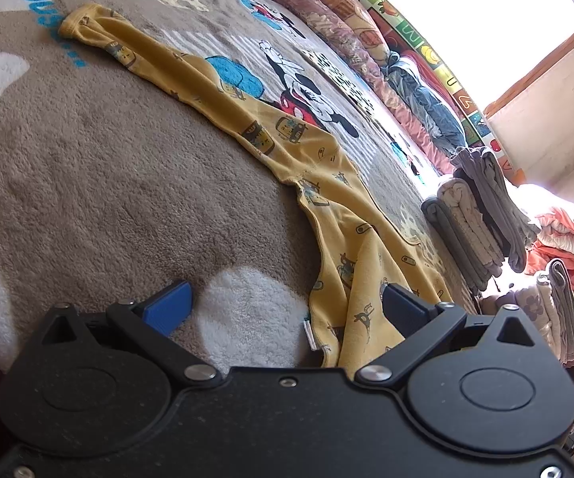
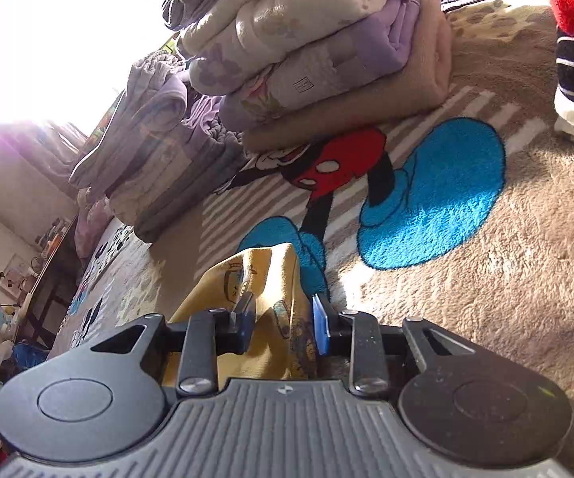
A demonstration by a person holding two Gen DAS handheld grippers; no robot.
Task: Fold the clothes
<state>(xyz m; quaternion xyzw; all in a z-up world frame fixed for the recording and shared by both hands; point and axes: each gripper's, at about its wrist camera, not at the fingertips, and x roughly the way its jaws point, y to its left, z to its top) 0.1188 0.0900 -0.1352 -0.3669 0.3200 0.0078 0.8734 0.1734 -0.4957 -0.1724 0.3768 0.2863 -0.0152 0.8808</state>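
Brown cartoon-print carpet point(image 1: 107, 167) is spread under a yellow garment point(image 1: 279, 131); folded blankets point(image 2: 306, 51) are stacked at the far side; the left gripper point(image 1: 287, 306) is held wide open, empty; the right gripper point(image 2: 283, 318) is clamped on a bunched yellow fold.

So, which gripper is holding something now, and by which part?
The right gripper pinches a bunched end of the yellow garment. The left gripper is open and holds nothing.
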